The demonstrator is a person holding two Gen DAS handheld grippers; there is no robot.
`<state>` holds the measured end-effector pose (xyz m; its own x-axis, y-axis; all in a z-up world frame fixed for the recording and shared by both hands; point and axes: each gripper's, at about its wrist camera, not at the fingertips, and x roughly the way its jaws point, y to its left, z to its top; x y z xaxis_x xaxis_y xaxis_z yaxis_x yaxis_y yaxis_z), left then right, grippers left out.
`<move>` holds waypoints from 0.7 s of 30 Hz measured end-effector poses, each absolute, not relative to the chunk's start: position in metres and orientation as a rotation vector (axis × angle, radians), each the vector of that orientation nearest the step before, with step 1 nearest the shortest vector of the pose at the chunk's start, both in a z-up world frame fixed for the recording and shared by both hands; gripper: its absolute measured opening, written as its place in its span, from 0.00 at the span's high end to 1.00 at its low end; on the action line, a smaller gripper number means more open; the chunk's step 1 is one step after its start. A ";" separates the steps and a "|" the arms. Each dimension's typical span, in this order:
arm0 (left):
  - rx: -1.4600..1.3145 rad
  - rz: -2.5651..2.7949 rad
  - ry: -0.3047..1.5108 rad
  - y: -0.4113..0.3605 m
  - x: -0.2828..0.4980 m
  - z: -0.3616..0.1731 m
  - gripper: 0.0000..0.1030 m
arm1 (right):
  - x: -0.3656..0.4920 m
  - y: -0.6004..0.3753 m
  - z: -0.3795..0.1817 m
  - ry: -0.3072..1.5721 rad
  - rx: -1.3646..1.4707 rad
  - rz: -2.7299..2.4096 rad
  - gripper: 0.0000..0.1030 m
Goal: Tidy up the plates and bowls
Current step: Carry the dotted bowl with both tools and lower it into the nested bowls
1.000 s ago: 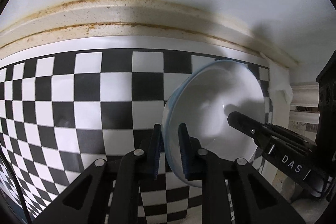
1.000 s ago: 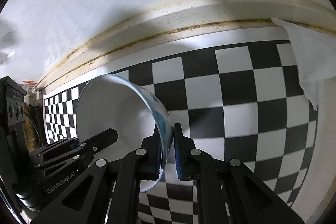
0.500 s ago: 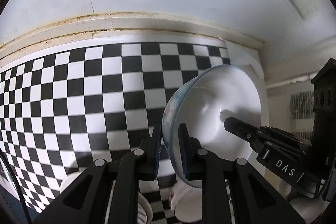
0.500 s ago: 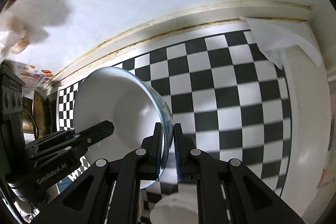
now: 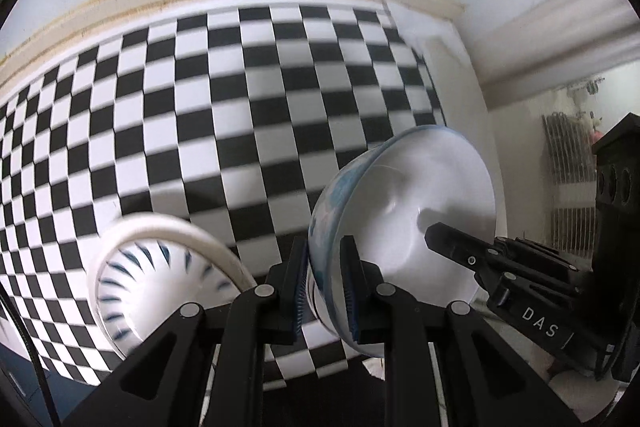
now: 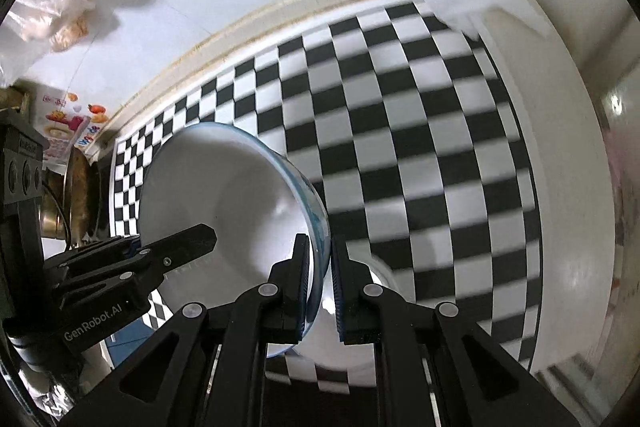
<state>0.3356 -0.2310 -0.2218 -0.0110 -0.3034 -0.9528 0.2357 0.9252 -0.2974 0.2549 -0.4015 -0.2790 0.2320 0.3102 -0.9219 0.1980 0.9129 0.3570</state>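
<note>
**A:** Where is the blue-rimmed bowl (image 5: 416, 211) just now?

**B:** Up off the counter, above the checkered mat (image 5: 200, 115), and carried by both tools together. The left gripper (image 5: 324, 287) has its jaws closed on one side of the rim, and the right gripper (image 6: 321, 283) has its jaws clamped on the opposite side. Each wrist view shows the other tool reaching in across the white inside of the bowl.

**A:** Why two grips on one bowl?

**B:** My reading: a single pinch on a thin rim would let a bowl this wide swing and slip. Two opposed pinches keep it from rotating. It hangs tilted, its opening turned sideways rather than up, because both tools point steeply down at it.

**A:** What else is near the bowl?

**B:** A second bowl, white with blue strokes inside (image 5: 160, 267), rests on the mat just beside and below the held one in the left view. In the right view a white dish (image 6: 352, 319) lies under the held bowl, mostly hidden; whether it is that same piece I cannot tell.

**A:** So the step?

**B:** Probably carrying it over to nest on the resting crockery. The risk is the two hands drifting apart and prying at the rim.
</note>
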 end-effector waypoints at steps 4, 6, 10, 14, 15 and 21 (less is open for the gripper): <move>-0.031 -0.435 1.561 -0.236 0.317 -0.234 0.86 | 0.230 -0.402 -0.299 1.388 0.464 0.062 0.88; -0.019 -0.439 1.577 -0.239 0.309 -0.241 0.86 | 0.221 -0.403 -0.308 1.404 0.469 0.055 0.88; -0.006 -0.436 1.610 -0.244 0.303 -0.257 0.86 | 0.209 -0.405 -0.322 1.433 0.468 0.043 0.88; 0.017 -0.430 1.630 -0.248 0.300 -0.267 0.86 | 0.205 -0.407 -0.332 1.454 0.469 0.036 0.88; 0.024 -0.428 1.634 -0.250 0.300 -0.269 0.86 | 0.204 -0.407 -0.334 1.457 0.469 0.034 0.88; 0.078 -0.420 1.636 -0.257 0.298 -0.277 0.86 | 0.204 -0.408 -0.341 1.477 0.466 0.033 0.87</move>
